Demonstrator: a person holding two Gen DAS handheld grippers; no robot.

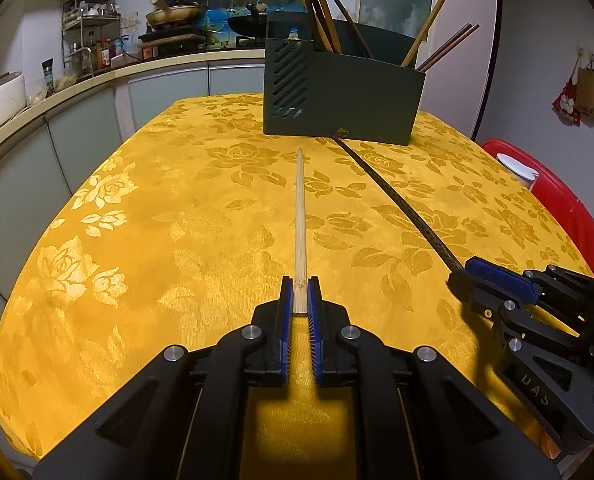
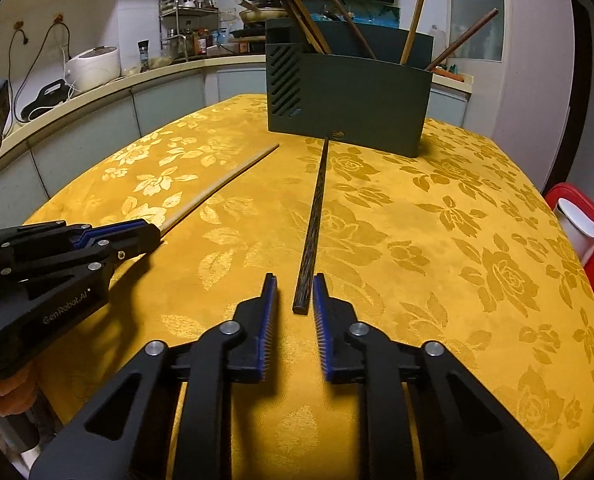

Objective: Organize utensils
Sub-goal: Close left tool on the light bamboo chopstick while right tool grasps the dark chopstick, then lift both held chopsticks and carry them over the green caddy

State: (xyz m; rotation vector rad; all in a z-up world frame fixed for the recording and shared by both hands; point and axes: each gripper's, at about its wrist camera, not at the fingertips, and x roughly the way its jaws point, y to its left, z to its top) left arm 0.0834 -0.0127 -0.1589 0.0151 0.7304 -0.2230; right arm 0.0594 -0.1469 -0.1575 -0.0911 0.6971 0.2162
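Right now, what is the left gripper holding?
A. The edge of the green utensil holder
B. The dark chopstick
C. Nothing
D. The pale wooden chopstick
D. In the left wrist view the left gripper is clamped on the near end of the pale wooden chopstick, whose tip points toward the green utensil holder; the dark chopstick lies off to its right.
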